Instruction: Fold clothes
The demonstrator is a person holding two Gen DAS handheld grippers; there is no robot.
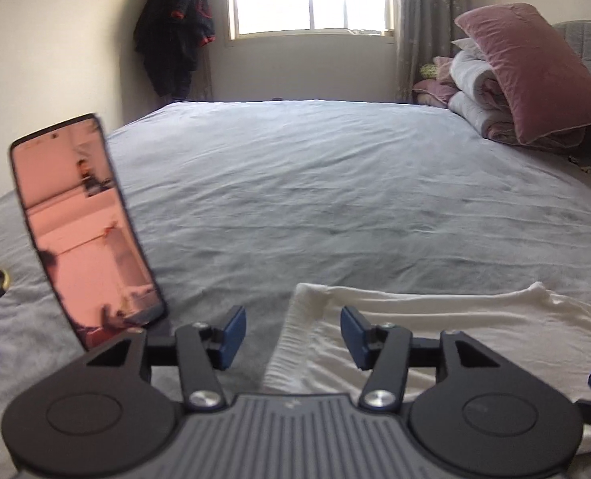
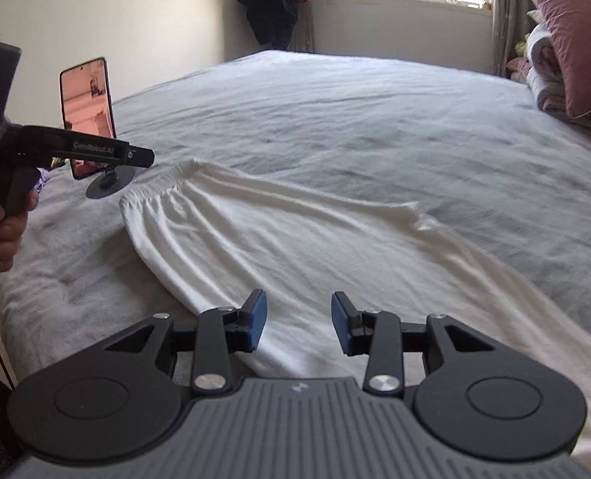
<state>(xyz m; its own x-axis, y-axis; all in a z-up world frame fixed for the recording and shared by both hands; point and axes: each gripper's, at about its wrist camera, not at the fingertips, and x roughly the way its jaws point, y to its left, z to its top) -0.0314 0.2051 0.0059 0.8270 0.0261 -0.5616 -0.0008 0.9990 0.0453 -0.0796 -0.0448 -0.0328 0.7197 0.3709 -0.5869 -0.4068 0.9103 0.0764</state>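
White trousers (image 2: 279,247) lie spread on the grey bed (image 2: 375,119), waistband toward the phone (image 2: 87,95) on its stand. Above the waistband we hold the left claw (image 1: 293,337) released, gripping nothing. Over the trouser leg, our right claw (image 2: 298,321) is likewise parted and empty.

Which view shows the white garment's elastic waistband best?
The right wrist view: the white gathered-waist garment lies spread across the grey bedsheet, its waistband fully visible at the left end. The left wrist view shows only part of it, partly hidden behind the left gripper.
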